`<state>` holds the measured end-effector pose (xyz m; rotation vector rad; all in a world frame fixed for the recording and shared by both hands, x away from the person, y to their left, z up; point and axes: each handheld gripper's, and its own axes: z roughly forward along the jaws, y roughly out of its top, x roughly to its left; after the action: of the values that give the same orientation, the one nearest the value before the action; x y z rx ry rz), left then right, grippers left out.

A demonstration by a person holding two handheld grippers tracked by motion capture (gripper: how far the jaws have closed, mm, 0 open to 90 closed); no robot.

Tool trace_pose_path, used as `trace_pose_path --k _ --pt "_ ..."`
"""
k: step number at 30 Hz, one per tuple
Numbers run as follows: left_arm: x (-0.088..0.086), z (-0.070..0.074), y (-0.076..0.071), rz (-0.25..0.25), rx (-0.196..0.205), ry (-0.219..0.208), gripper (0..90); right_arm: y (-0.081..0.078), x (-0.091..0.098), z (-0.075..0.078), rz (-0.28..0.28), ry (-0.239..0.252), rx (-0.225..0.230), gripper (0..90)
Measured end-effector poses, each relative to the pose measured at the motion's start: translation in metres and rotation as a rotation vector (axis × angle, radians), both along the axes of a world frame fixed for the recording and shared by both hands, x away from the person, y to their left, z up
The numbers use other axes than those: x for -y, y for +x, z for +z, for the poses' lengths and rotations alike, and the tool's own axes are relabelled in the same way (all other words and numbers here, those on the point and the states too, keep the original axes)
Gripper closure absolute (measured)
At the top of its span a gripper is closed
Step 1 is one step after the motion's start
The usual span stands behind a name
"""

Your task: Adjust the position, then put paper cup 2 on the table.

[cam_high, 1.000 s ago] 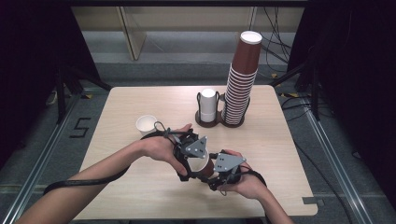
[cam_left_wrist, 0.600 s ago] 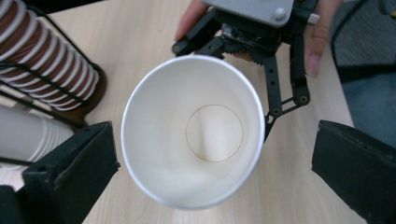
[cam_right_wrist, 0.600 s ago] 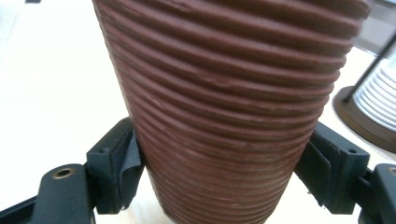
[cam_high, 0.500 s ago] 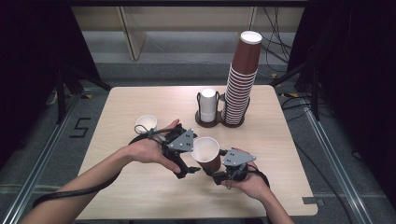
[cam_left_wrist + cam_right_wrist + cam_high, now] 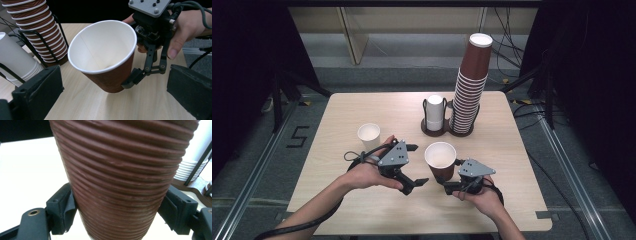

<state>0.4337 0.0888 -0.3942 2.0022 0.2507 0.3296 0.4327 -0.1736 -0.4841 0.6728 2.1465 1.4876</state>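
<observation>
Pale wood grain covers the table (image 5: pixel 337 115); left of centre a small white paper cup (image 5: pixel 368 135) stands upright. Lower centre, the left gripper (image 5: pixel 414 165) holds its black jaws spread and empty, having drawn back leftward from a second ago. Just right, the ribbed brown cup (image 5: pixel 441 161), white inside, stands clamped low in the right gripper (image 5: pixel 447 186). Behind, a tall ribbed stack (image 5: pixel 469 90) rises from a wire rack (image 5: pixel 447 131).

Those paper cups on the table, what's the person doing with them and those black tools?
A person holds a two-fingered gripper in each hand. The right gripper is clamped on the lower part of a ribbed brown paper cup, empty and tilted. The left gripper sits just beside it with its fingers open, holding nothing. Behind, a wire holder carries a tall brown cup stack and a short white cup stack. One white cup stands alone.
</observation>
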Motion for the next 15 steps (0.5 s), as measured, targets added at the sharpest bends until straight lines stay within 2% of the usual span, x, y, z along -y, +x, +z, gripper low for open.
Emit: trace_pose_path --k 2,3,4,5,6,7,8,9,11,13,15 --pt "-0.001 -0.002 -0.002 0.016 -0.001 -0.023 0.0 -0.001 -0.002 0.0 -0.008 0.022 -0.007 22.7" --pt "-0.002 -0.003 -0.002 0.026 -0.001 -0.038 0.0 -0.001 -0.002 0.001 0.001 0.017 -0.013 22.7" --pt "-0.002 -0.004 -0.003 0.038 -0.006 -0.056 0.0 -0.001 -0.003 0.0 -0.007 0.025 0.003 22.7" --pt "-0.002 -0.006 -0.003 0.053 -0.01 -0.071 0.0 -0.002 -0.005 -0.001 -0.013 0.034 -0.011 22.7" --pt "-0.002 -0.008 -0.003 0.063 -0.011 -0.086 0.0 -0.003 -0.005 -0.001 -0.005 0.036 -0.03 22.6" --pt "-0.002 -0.01 -0.003 0.079 -0.012 -0.098 0.0 -0.002 -0.005 -0.001 0.008 0.023 -0.017 22.7" --pt "-0.002 -0.013 -0.003 0.098 -0.02 -0.109 0.0 -0.002 -0.005 -0.002 0.007 0.024 -0.015 22.6" --pt "-0.001 -0.015 -0.003 0.12 -0.032 -0.129 0.0 -0.003 -0.008 -0.003 0.0 0.051 -0.034 22.6" --pt "0.0 -0.017 -0.003 0.155 -0.057 -0.166 0.0 -0.004 -0.007 -0.004 -0.007 0.06 -0.033 22.6" --pt "0.0 -0.018 -0.005 0.185 -0.056 -0.198 0.0 -0.004 -0.005 -0.003 0.001 0.058 -0.028 22.6" --pt "0.001 -0.018 -0.007 0.194 -0.055 -0.224 0.0 -0.004 -0.004 -0.004 -0.011 0.078 -0.041 22.6"
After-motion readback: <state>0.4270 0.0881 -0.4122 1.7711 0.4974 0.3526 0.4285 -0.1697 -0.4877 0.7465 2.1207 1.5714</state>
